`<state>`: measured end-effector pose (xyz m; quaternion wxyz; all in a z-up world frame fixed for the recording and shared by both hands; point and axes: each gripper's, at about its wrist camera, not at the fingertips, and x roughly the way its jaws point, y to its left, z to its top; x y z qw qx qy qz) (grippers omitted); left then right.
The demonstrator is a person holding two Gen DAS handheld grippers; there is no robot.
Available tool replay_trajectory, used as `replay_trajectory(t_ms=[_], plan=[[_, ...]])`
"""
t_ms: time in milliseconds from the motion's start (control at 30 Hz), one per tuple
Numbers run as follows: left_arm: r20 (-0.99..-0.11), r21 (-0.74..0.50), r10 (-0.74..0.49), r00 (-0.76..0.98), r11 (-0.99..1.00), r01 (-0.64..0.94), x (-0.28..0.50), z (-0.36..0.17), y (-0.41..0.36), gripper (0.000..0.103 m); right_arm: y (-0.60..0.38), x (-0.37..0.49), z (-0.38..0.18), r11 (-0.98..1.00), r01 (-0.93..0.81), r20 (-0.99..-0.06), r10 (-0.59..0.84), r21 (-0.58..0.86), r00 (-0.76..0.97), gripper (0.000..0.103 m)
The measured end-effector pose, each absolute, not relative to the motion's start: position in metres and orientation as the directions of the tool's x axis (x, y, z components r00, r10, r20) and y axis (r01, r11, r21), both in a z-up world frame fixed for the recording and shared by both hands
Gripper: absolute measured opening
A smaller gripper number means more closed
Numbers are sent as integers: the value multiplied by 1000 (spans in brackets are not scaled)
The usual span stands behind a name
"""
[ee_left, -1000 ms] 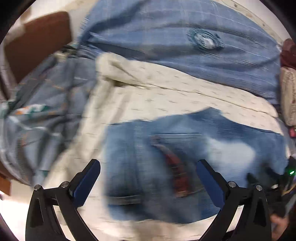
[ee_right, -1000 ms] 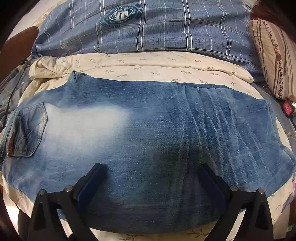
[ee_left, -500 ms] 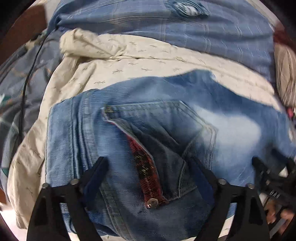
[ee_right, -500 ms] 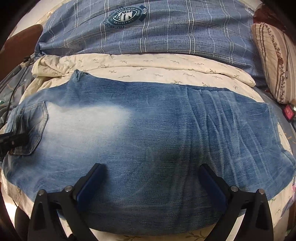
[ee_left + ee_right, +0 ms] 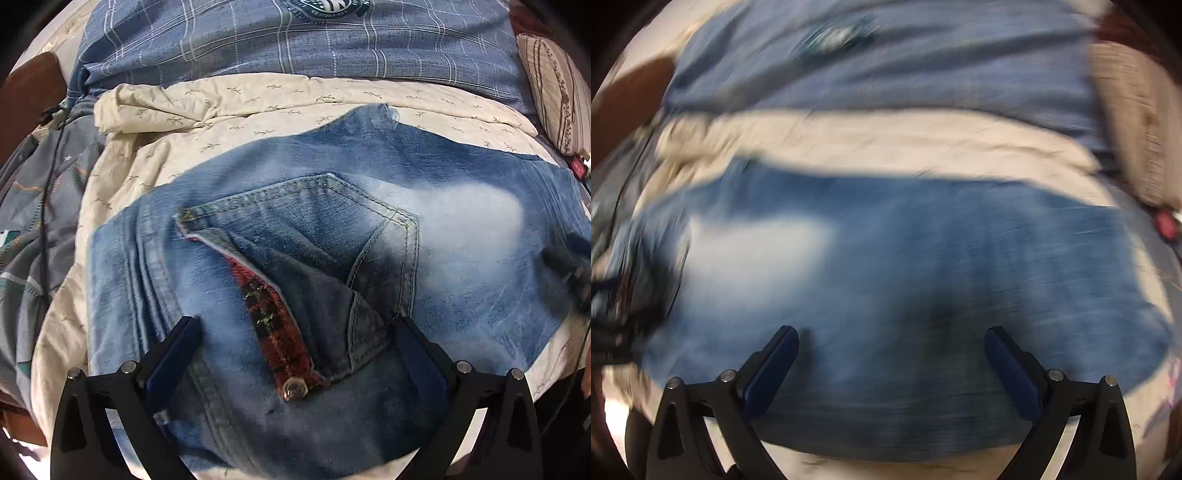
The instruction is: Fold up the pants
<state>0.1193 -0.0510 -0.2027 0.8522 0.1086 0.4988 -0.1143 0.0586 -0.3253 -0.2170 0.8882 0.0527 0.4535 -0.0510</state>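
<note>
Blue jeans [image 5: 461,236] lie flat on a cream sheet [image 5: 258,107]. Left hand-held gripper [image 5: 295,328] and right hand-held gripper [image 5: 892,338] hover above, both spread wide, empty.

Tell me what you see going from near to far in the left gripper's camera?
left gripper → jeans → cream sheet → blue plaid blanket
</note>
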Motion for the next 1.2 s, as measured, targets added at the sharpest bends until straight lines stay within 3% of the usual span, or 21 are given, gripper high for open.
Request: replay_trajectory(t_ms=[100, 200, 333, 400, 433, 533, 800, 1033, 1200], plan=[[-820, 123, -51, 570, 957, 261, 108, -179, -47, 103, -377, 36, -197, 958, 245, -740, -58, 148, 670, 101], [-782, 132, -49, 621, 961, 242, 104, -162, -43, 103, -423, 21, -206, 904, 328, -762, -5, 273, 648, 100], [-821, 155, 34, 570, 974, 164, 118, -175, -35, 103, -473, 1, -217, 834, 433, -771, -15, 341, 636, 91], [-851, 143, 54, 523, 981, 132, 127, -191, -28, 103, -490, -5, -225, 812, 462, -788, -5, 356, 615, 78], [-860, 104, 29, 509, 987, 119, 129, -197, -23, 103, -496, -9, -227, 801, 460, -783, 18, 384, 622, 77], [-866, 14, -29, 499, 996, 83, 131, -204, -11, 103, -509, -15, -228, 765, 456, -756, 62, 455, 651, 77], [-842, 114, 37, 539, 987, 109, 130, -202, -24, 103, -493, -8, -225, 786, 467, -775, 23, 404, 631, 79], [-861, 67, 11, 508, 993, 93, 136, -201, -19, 103, -544, -51, -219, 543, 381, -545, 177, 749, 820, 80], [-849, 72, 12, 529, 993, 94, 132, -202, -22, 103, -559, -75, -225, 407, 301, -427, 265, 862, 864, 79]])
